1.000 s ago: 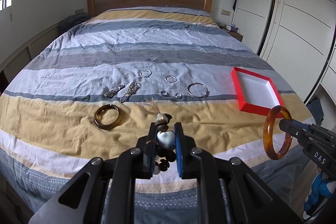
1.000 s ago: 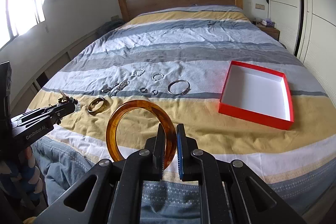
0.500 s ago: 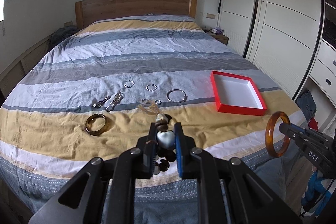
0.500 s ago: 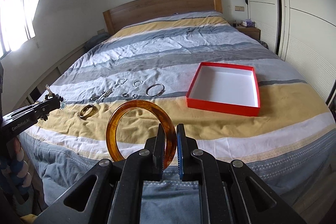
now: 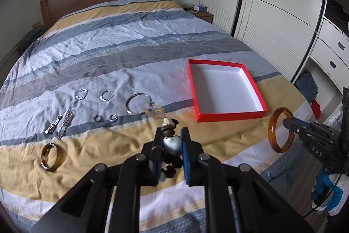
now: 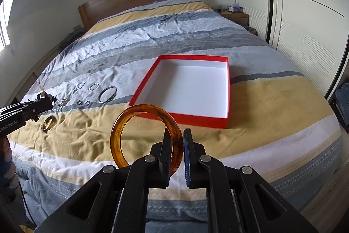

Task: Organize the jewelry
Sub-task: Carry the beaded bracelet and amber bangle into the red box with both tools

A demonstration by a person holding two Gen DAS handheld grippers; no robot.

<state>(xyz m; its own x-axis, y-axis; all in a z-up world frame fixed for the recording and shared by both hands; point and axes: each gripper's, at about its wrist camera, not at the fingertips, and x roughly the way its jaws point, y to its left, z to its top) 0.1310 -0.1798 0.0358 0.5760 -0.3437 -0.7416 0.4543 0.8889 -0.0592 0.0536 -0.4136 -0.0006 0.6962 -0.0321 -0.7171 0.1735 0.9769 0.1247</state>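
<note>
1. Bed (image 5: 130, 40) with striped duvet fills both views; it shows from further right than 1.0 s ago, with more of the wardrobe (image 5: 272, 3) in view.
2. Red box (image 5: 226, 111), white inside, nothing in it, lies flat on the duvet at the right; it looks closer and bigger than in the earlier frames.
3. Right gripper (image 6: 175, 145) is pinching the amber bangle (image 6: 118, 126) by its right edge, ring upright, above the near yellow stripe, short of the box's near wall; grip same as before.
4. Left gripper (image 5: 172, 142) is clamped on a beaded bracelet (image 5: 172, 144) with a silver heart bead, dark beads hanging below and a tassel on top, over the yellow stripe left of the box; hold unchanged.
5. Brown bangle (image 5: 50, 156) lies flat on the yellow stripe at the far left, where it was.
6. Large silver hoop (image 5: 137, 103) on the pale stripe, left of the box.
7. Two chain pieces (image 5: 63, 123), two small wavy rings (image 5: 106, 95) and two tiny rings (image 5: 97, 118) lie apart on the duvet, none moved.
</note>
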